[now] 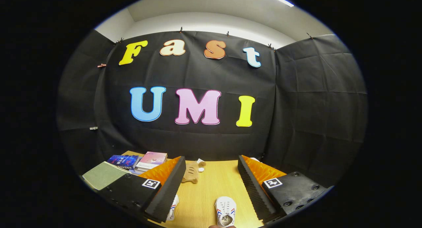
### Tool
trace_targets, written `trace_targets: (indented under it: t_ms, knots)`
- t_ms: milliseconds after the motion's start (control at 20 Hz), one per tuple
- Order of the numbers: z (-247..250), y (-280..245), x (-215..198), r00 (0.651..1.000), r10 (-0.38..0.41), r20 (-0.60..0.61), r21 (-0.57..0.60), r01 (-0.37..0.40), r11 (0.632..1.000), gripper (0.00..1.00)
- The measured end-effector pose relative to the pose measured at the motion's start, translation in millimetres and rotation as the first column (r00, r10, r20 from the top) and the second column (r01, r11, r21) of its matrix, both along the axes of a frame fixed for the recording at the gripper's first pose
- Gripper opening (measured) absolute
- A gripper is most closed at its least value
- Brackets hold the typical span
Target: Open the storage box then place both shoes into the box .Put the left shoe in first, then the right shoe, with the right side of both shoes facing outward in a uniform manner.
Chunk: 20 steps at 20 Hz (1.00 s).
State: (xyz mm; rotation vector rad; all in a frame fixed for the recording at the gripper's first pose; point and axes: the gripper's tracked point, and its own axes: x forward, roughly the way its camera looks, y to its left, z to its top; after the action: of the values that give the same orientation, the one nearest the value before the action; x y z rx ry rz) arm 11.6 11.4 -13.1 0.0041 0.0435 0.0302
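My gripper (211, 185) hangs above a wooden table (211, 191), its two fingers spread wide apart with nothing between them. Below, between the fingers, lies a small white shoe (225, 211) with red and blue side stripes, toe pointing away from me. A second white shoe (172, 208) peeks out from under the left finger (168, 188), mostly hidden by it.
A tan plush toy (192, 172) lies on the table beyond the fingers, near the black cloth wall. Several books (138, 161) and a green-grey book (102, 175) are stacked at the far left of the table.
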Motion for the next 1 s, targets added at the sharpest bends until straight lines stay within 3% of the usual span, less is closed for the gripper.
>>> trace_targets:
  t_ms: [350, 600, 750, 1000]
  knots:
    - [-12, 10, 4, 0.999, 0.033, -0.024, 0.001, -0.033, 0.999, 0.97]
    - [-31, 44, 4, 0.982, 0.163, -0.092, 0.074, -0.156, 0.985, 0.97]
    - [-48, 80, -4, 0.945, 0.291, -0.152, 0.159, -0.267, 0.951, 0.97]
    - [-86, 136, -29, 0.842, 0.487, -0.232, 0.315, -0.409, 0.856, 0.98]
